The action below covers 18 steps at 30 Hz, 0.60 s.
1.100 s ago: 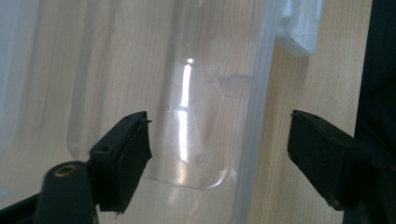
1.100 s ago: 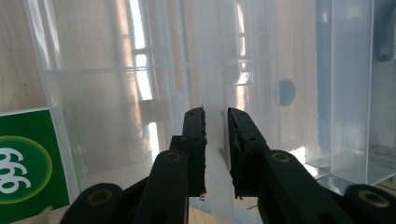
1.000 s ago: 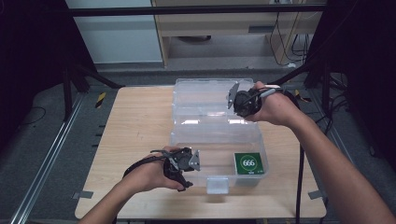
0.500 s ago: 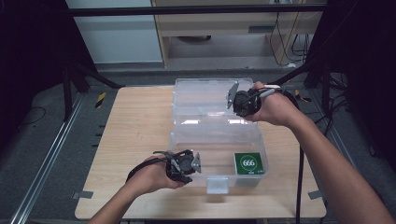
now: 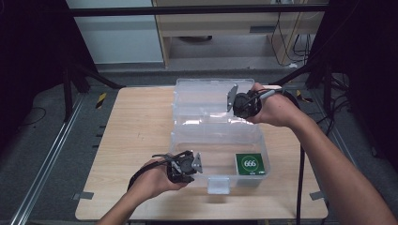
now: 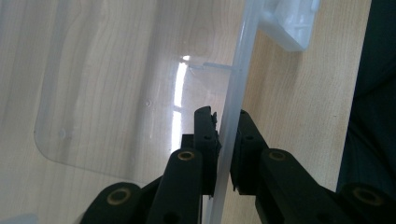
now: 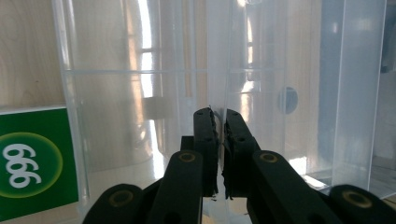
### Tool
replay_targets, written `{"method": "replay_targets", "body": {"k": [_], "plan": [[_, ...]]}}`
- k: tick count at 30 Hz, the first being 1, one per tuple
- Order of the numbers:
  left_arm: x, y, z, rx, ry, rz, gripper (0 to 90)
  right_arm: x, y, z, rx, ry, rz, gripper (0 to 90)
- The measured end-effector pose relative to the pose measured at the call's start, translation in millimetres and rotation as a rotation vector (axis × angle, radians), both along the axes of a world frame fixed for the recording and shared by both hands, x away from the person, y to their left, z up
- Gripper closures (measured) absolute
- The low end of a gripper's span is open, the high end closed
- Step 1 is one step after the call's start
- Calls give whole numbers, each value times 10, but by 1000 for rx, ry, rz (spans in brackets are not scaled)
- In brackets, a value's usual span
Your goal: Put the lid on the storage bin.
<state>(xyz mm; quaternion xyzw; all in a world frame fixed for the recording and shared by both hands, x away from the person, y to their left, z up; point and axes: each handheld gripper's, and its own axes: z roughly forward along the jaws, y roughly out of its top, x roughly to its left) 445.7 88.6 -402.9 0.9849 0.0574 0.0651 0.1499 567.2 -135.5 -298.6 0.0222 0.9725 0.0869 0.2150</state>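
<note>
High view: a clear plastic box (image 5: 218,150) lies open on the wooden table (image 5: 136,126), with its lid (image 5: 202,98) folded back on the far side.
Left gripper: the left gripper (image 6: 227,140) pinches the front wall of the box between its two jaws, near the white latch (image 5: 218,185).
Right gripper: the right gripper (image 7: 219,140) has its jaws pressed on a thin clear edge of the lid; in the high view it sits at the lid's right part (image 5: 234,99).
Change: compared with one second ago, the left hand (image 5: 152,180) has moved a little toward the box and now sits against the front wall; the right hand (image 5: 274,105) stays at the same place on the lid.
Meaning: I judge that both sides are now held, so the lid can be swung over the base to close it; the closing itself is not yet begun.
Green card: a green card (image 5: 250,164) printed "666" lies inside the box at the right front corner.
Count: one box, one lid, one latch, one green card, two grippers.
</note>
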Motion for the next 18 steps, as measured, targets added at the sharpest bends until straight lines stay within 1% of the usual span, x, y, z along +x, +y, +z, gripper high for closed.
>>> {"method": "replay_targets", "body": {"k": [4, 9, 12, 13, 14, 17, 18], "plan": [[-7, 1, -3, -5, 0, 16, 821, -49, 15, 18, -4, -4, 7, 865], [-18, 0, -21, -4, -8, 22, 819, -141, 35, 61, 4, -5, 24, 870], [-19, -2, -21, -4, -7, 28, 817, -234, 39, 78, -1, -16, 36, 869], [-19, -2, -21, -4, -7, 28, 816, -234, 39, 78, -1, -16, 36, 869], [-21, -5, -23, -6, -7, 40, 815, -295, 37, 89, -4, -25, 40, 868], [-20, -6, -23, -7, -5, 41, 813, -375, 33, 87, 10, -33, 44, 868], [-19, -4, -27, -14, -7, 44, 812, -411, 27, 92, 9, -37, 47, 867]]}}
